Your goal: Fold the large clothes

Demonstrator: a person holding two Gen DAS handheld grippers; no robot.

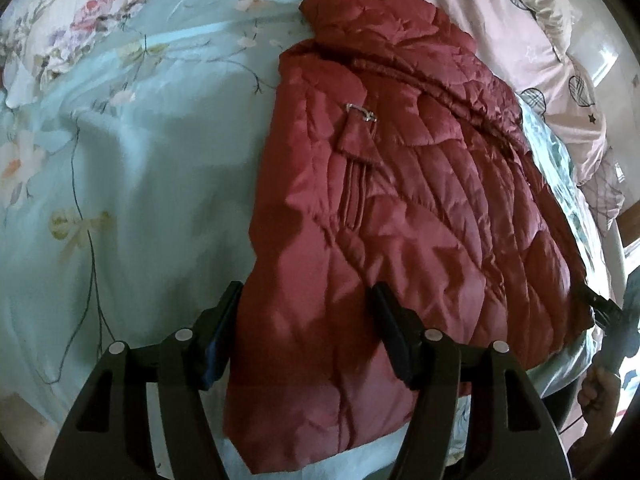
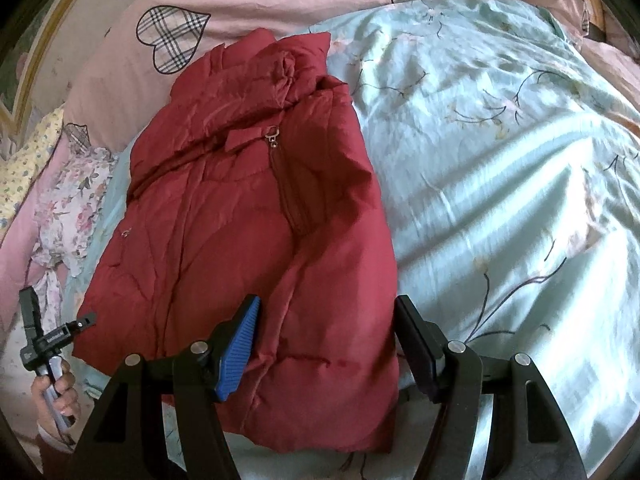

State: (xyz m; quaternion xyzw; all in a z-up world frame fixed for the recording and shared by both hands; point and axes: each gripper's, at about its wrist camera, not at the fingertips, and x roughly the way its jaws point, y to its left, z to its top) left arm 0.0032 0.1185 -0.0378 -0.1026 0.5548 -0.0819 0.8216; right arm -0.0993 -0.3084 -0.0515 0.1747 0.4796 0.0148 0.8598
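Observation:
A dark red quilted puffer jacket [image 1: 392, 184] lies flat on a pale green floral bedspread [image 1: 152, 184], collar far, hem near. It is folded lengthwise, with a zipped pocket and metal pull on top. It also shows in the right wrist view [image 2: 248, 220]. My left gripper [image 1: 306, 312] is open, its jaws straddling the jacket's near left hem corner. My right gripper [image 2: 326, 328] is open, its jaws straddling the near right hem corner. The left gripper shows small at the jacket's left hem [image 2: 86, 320], held by a hand.
A pink duvet with plaid hearts [image 2: 280, 0] is bunched beyond the collar. A white floral pillow [image 1: 68, 28] lies at the far left. The green bedspread [image 2: 500, 160] spreads wide to the right. A bed frame edge [image 1: 616, 240] shows at far right.

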